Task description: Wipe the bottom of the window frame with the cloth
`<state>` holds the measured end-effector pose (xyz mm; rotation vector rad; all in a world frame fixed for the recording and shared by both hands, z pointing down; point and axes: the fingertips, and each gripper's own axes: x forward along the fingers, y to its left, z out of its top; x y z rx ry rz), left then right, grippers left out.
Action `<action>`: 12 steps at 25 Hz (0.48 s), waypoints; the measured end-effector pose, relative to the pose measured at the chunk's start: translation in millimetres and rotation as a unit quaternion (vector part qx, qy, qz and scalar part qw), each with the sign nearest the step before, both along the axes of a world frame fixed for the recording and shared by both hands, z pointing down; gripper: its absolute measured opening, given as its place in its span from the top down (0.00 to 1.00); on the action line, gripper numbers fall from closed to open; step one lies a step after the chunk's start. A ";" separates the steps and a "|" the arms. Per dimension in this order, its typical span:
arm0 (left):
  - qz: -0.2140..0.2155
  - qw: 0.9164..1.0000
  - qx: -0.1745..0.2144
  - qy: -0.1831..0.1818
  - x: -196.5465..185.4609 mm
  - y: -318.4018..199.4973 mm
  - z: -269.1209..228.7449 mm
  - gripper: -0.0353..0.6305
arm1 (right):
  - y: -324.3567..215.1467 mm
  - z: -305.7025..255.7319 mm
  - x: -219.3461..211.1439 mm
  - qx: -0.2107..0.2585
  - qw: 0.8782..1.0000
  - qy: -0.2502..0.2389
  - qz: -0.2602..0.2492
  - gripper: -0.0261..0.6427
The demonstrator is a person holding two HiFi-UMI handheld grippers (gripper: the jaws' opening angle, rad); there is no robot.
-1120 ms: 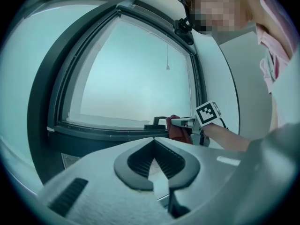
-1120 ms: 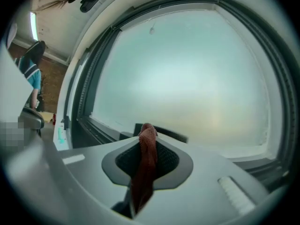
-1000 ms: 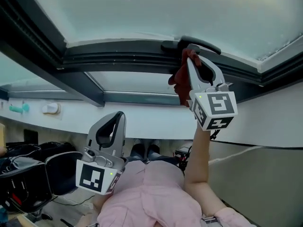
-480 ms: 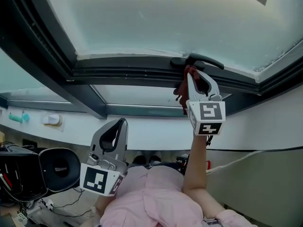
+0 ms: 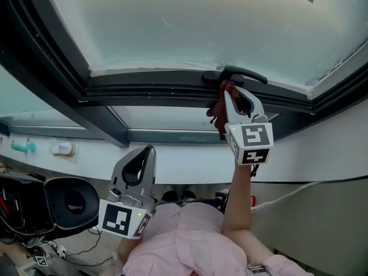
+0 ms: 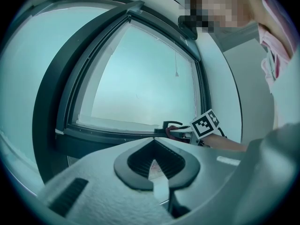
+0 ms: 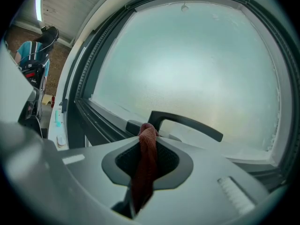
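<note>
Cloth [image 5: 215, 107] at window frame [image 5: 149, 88].
Right tool [image 5: 228, 91] pinches cloth, partly hidden behind it; left tool [image 5: 148, 151] pressed together, empty.

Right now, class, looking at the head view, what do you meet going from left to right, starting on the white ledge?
teal object → white object → left gripper → right gripper, shut on the red cloth

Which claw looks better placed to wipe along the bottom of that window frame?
Right. The right claw is shut on the red cloth, up at the dark window frame beside the handle. The left claw hangs lower, shut on nothing, away from the frame.
</note>
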<state>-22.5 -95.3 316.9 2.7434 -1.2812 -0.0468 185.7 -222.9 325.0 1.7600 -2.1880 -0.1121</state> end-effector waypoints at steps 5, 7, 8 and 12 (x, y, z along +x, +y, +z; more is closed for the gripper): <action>-0.007 1.000 0.000 0.000 2.8 4.4 -0.5 0.95 | 1.8 0.1 9.4 -0.002 1.000 0.003 0.005 0.89; -0.009 1.000 0.000 -0.001 4.4 5.6 -1.1 0.95 | 2.7 -0.1 13.9 -0.001 1.000 0.002 0.007 0.89; -0.009 1.000 0.000 -0.001 5.4 6.0 -1.3 0.95 | 3.1 0.0 16.0 -0.002 1.000 0.002 0.007 0.89; -0.008 1.000 0.002 -0.001 12.1 7.2 -1.7 0.95 | 4.4 0.4 25.4 -0.003 1.000 0.004 0.012 0.89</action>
